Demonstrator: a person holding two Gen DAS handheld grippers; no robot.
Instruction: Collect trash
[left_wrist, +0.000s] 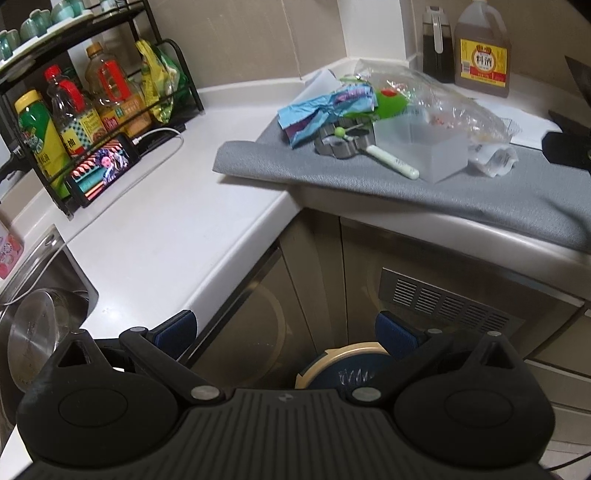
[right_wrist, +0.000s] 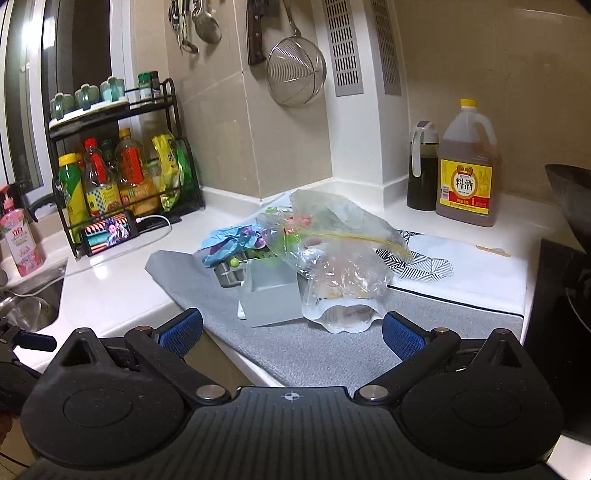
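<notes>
The trash sits in a loose heap on a grey mat (right_wrist: 317, 350) that covers the corner of the white table (left_wrist: 155, 236). The biggest piece is a crumpled clear plastic bag (right_wrist: 343, 258) with a yellow zip strip, slumped over the heap and touching a translucent square plastic container (right_wrist: 271, 295) just to its left. Behind the container lies a crumpled blue wrapper (left_wrist: 325, 107), and beside that a metal cookie-cutter-like piece (left_wrist: 340, 142), though its exact shape is hard to make out. A white-handled stick with a small green ball (left_wrist: 391, 160) rests across it, its handle lying on the mat against the container. A crumpled bit of white paper (left_wrist: 493, 158) lies on the mat at the bag's far side.

The right gripper (right_wrist: 291, 332) hovers just in front of the heap, its blue-padded fingers (right_wrist: 181, 330) spread wide and holding nothing; the bag's lower edge is between them but apart from both. The left gripper (left_wrist: 290, 334) hangs lower, off the table edge in front of the cabinet doors (left_wrist: 321, 280), fingers likewise spread and empty, well apart from the trash.

A jug of cooking wine (right_wrist: 467, 173) and a dark sauce dispenser (right_wrist: 423, 170) stand against the wall behind the mat.
</notes>
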